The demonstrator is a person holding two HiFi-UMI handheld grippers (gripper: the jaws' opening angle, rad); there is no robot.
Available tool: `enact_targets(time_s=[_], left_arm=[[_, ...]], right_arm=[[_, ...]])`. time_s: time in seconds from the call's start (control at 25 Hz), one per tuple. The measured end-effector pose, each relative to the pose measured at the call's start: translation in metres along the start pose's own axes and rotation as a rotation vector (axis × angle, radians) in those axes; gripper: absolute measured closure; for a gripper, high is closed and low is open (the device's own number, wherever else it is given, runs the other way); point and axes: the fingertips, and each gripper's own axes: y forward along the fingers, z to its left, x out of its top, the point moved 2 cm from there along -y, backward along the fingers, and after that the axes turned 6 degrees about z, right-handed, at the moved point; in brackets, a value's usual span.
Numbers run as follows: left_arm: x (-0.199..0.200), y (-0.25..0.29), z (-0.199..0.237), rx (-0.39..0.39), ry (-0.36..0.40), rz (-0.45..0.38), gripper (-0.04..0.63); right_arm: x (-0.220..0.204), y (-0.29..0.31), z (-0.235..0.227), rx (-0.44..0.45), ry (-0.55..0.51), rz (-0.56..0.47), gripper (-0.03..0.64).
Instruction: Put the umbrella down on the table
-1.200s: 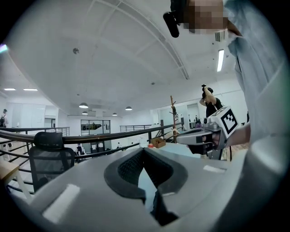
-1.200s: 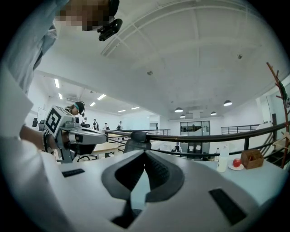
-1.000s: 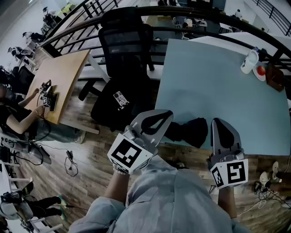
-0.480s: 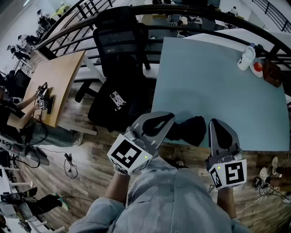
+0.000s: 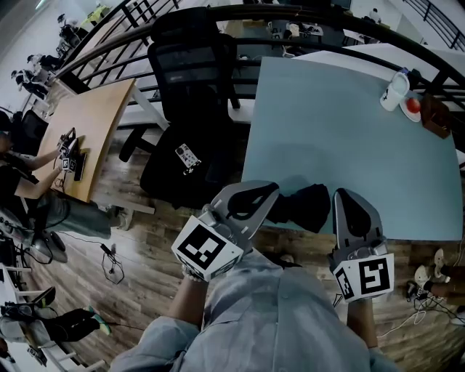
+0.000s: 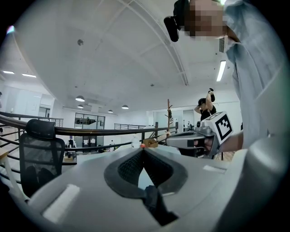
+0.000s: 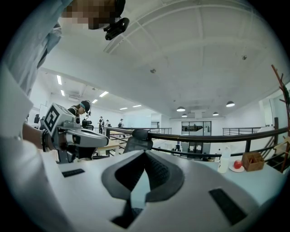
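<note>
The black folded umbrella [image 5: 304,206] lies at the near edge of the pale blue table [image 5: 341,131], between my two grippers. My left gripper [image 5: 270,187] is shut, its tips just left of the umbrella's end; I cannot tell whether they touch it. In the left gripper view the jaws [image 6: 143,150] meet with nothing at the tips. My right gripper [image 5: 349,194] is on the umbrella's right, also shut, and its jaws [image 7: 145,152] are closed on nothing. Each gripper shows in the other's view: the right gripper [image 6: 199,138] and the left gripper [image 7: 74,135].
A black office chair [image 5: 192,69] stands left of the table. At the table's far right are a white bottle [image 5: 394,93], a red fruit on a plate [image 5: 414,107] and a brown box [image 5: 438,122]. A railing [image 5: 305,18] runs behind. A wooden desk [image 5: 87,123] stands far left.
The head view has shifted slightly, so the table sits a little further left. Both grippers and the umbrella keep their places.
</note>
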Motion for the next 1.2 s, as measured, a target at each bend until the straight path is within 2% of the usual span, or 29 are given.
enact_targets(time_s=[0.24,0.52,1.2], left_arm=[[-0.0013,0.0004,-0.0031,-0.013,-0.029,0.030,0.591],[-0.0026,0.0002,-0.0011,-0.021,-0.004,0.011,0.591],[-0.0063,0.0015,-0.0018,-0.026,-0.012,0.016,0.590]], right_arm=[[0.0005,0.0028,0.0025,0.011,-0.001,0.002,0.618],[-0.0008,0.0019,0.0034,0.008,-0.001,0.008,0.618],[-0.0033,0.0020,0.0035,0.009,-0.004,0.012,0.618]])
